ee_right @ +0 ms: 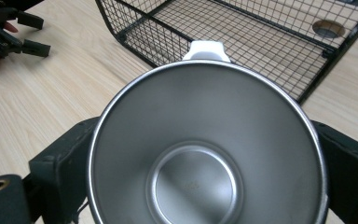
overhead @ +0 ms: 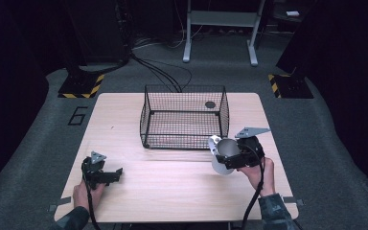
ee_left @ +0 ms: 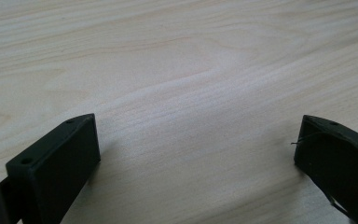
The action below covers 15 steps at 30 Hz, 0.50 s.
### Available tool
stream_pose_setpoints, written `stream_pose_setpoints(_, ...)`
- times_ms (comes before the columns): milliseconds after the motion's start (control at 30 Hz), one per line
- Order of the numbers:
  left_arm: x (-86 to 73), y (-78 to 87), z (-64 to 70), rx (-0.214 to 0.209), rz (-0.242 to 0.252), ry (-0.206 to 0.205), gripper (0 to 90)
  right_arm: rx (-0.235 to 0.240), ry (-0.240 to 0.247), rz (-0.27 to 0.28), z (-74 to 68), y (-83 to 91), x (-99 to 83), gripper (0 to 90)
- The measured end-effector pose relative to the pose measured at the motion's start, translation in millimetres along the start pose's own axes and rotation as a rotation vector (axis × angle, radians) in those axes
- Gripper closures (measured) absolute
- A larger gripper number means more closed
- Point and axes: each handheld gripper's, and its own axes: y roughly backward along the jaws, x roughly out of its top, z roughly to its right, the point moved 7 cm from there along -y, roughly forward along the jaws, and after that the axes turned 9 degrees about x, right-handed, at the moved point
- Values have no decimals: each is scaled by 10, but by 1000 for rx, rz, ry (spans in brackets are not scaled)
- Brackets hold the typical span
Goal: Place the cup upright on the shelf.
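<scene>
Right now you have the steel cup [ee_right: 205,144] clamped in your right gripper [overhead: 230,155], a black jaw pressed on each side of its wall, with the mouth turned toward the gripper's camera so you look straight down onto its shiny bottom. A white handle tab [ee_right: 206,50] sticks out at the rim on the far side. In the high view the cup [overhead: 223,152] hangs above the tabletop [overhead: 182,191] near its right edge, just outside the front right corner of the black wire basket [overhead: 184,117]. The basket sits toward the far edge, and apart from a dark round disc [overhead: 210,104] that shows at its back right corner I can see nothing in it.

Your left gripper [overhead: 106,176] rests low near the front left corner, jaws spread wide over bare wood, gripping nothing.

By my reading you are in the carry step, cup lifted and headed for the basket. The next move calls for raising the cup clear of the basket's front rim, bringing it over the mesh floor, and lowering before you release. Mind the tab: it could snag on the wire.
</scene>
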Motion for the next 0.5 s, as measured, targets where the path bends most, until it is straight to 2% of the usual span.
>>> stream_pose_setpoints(233,0,1,0,0,-1,-1,0,28,44,-1,-95,-50,222,58)
stream_pose_setpoints(500,0,0,0,0,-1,-1,0,41,71,11,-163,-12,452,58)
